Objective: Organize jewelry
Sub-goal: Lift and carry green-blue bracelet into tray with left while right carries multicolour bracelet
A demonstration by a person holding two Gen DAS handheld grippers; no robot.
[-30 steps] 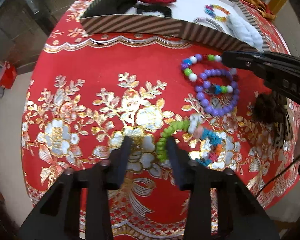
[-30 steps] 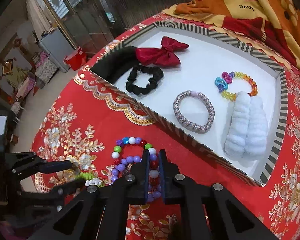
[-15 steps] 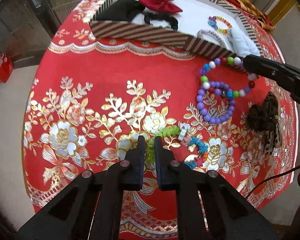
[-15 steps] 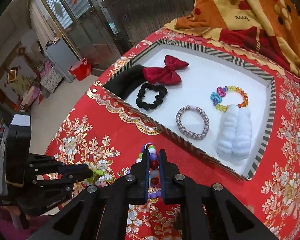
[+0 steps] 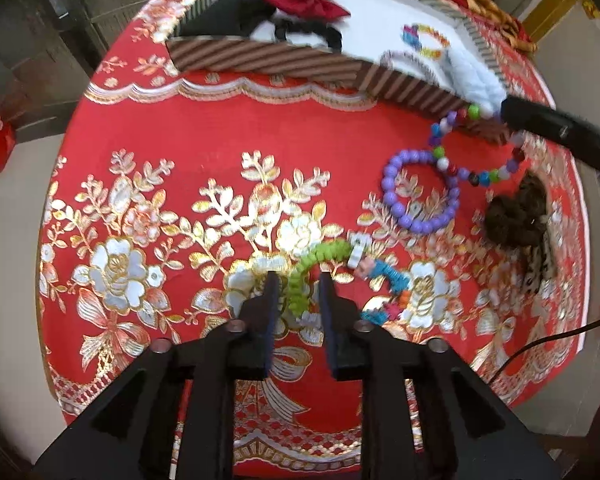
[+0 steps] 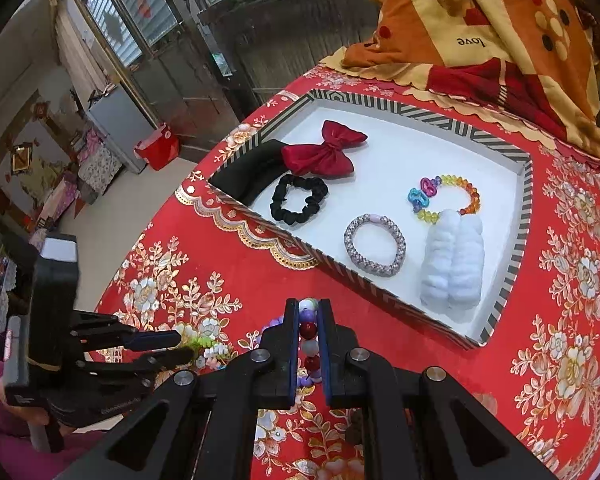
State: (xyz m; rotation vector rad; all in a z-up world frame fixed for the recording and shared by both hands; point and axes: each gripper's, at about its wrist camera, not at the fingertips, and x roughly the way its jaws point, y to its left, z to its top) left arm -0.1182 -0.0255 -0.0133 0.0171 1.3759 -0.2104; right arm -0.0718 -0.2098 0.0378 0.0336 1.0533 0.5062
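Note:
My left gripper [image 5: 298, 280] points down at the red floral tablecloth. Its jaws are opening, and the green part of a green, white and blue bracelet [image 5: 324, 252] lies loose between them. My right gripper [image 6: 309, 308] is shut on a multicolour bead bracelet [image 6: 308, 330]. In the left wrist view that bracelet [image 5: 476, 176] hangs from the right gripper [image 5: 508, 114] just before the striped tray [image 5: 268, 60]. A purple bead bracelet [image 5: 420, 192] lies on the cloth under it.
The tray's [image 6: 516, 248] white floor holds a red bow [image 6: 324, 152], black headband [image 6: 248, 172], black scrunchie [image 6: 298, 200], silver bracelet [image 6: 374, 246], rainbow bracelet [image 6: 448, 196] and white fluffy scrunchie [image 6: 452, 264]. A brown scrunchie [image 5: 516, 216] lies at the right. Orange bedding lies behind the tray.
The left jaws closed on the green bracelet section, then parted again. The right gripper rose with the multicolour bracelet, lifting it off the purple one toward the tray.

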